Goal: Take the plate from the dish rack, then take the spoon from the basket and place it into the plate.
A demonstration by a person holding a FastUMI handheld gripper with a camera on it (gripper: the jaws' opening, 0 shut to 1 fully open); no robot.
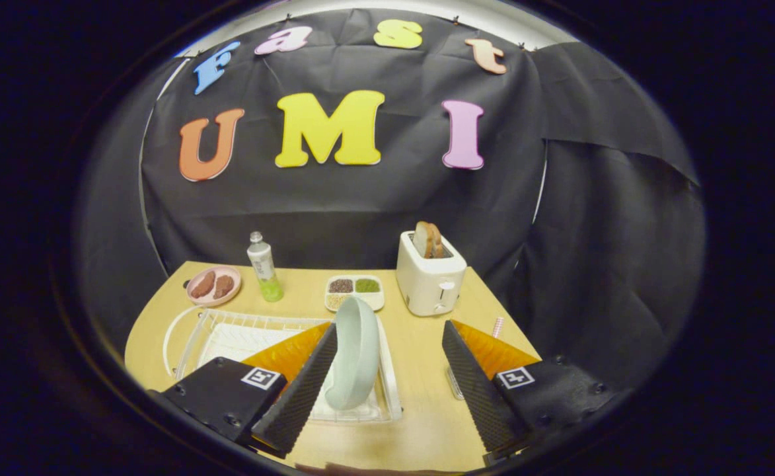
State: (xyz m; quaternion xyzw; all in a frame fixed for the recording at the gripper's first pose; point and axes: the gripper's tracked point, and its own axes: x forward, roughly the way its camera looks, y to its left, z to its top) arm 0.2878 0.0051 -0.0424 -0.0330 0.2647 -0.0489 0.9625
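Plate (354, 354): standing on its edge in the dish rack (228, 330), just beside the left finger.
Gripper (387, 377): wide open, holding nothing.
Good way: slide left, pinch the rim, lift straight up.

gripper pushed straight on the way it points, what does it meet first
Likely the pale green plate standing on edge in the dish rack, by the left finger of the open gripper; the toaster sits beyond. Depth is unclear.

Even overhead light, sharp centre, strong fisheye bending at edges, soft shadows.
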